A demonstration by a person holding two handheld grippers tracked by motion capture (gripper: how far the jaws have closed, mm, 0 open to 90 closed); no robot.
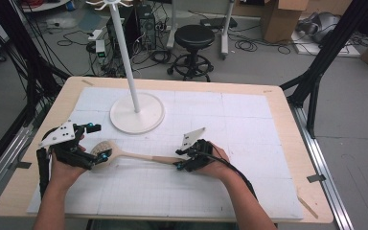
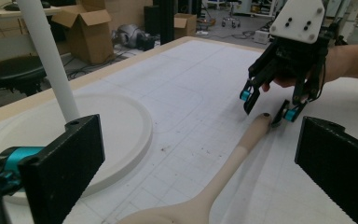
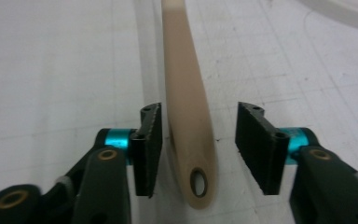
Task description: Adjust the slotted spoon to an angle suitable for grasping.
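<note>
Looking across: we go from our left side of the bench (image 1: 278, 143) to our right.
Left tool (image 1: 96, 142): we hold it over the spoon's bowl end; in the left gripper view its jaws stand wide apart, one on each side of the bowl, pressing on nothing.
Stand (image 1: 137, 113): a white pole on a round base, just beyond the left tool and clear of the spoon.
Spoon (image 1: 139, 155): it lies flat on the white mat, bowl to our left, handle running right, its holed tip between the right tool's jaws.
Right tool (image 1: 178, 158): we see its jaws apart in the right gripper view, with the handle end (image 3: 191, 154) between them; one pad sits just beside the wood, the other stands off with a clear gap, so nothing is clamped.
Step, as we judge it: a grip on the handle, with the left tool ready at the bowl.
Risk one: the handle sits off centre between the pads, so on closing, the near pad may push first and swing the tip sideways.
Risk two: the grip would fall at the very tip, so the heavy bowl could droop or twist the spoon out on lifting.
Risk three: the left tool hangs close over the bowl; lowering it carelessly could knock the spoon askew.
Risk four: a raised spoon swung leftward could strike the pole.
</note>
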